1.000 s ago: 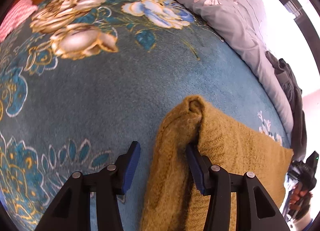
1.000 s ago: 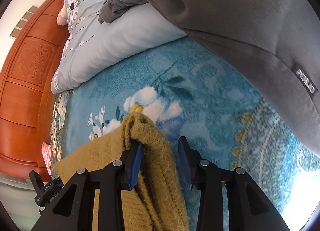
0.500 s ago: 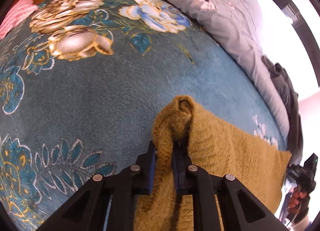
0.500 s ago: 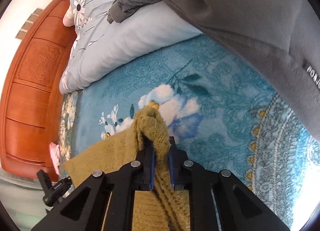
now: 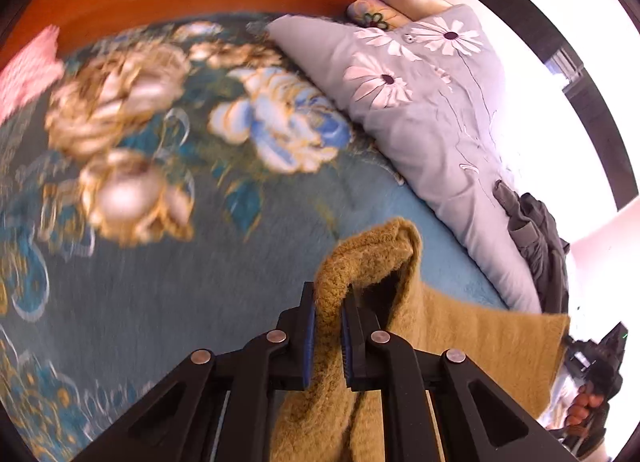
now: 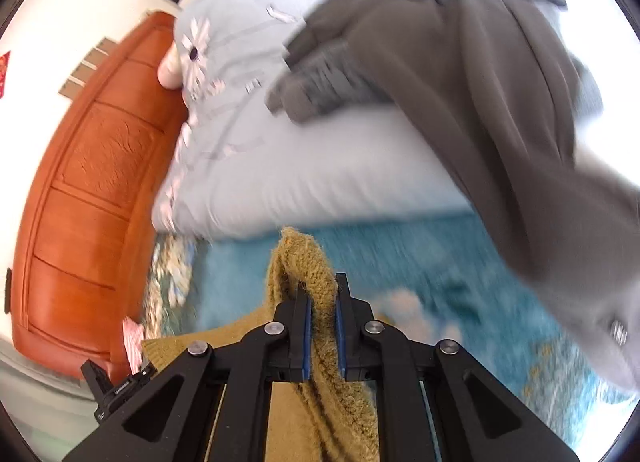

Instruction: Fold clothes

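Gripping fuzzy mustard sweater point(image 5: 460, 342) corners, left gripper point(image 5: 327, 326) and right gripper point(image 6: 321, 326) both clamped; open plush floral blanket point(image 5: 180, 262) beyond.

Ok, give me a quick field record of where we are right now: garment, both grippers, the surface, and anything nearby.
garment: mustard knit sweater, a bunched fold pinched at each end, cloth stretched between the grippers
left gripper: shut on a fold of the sweater
right gripper: shut on another fold of the sweater
surface: teal floral blanket
nearby: grey daisy-print quilt; dark grey garment draped over the quilt; wooden headboard
image quality: both views motion-blurred
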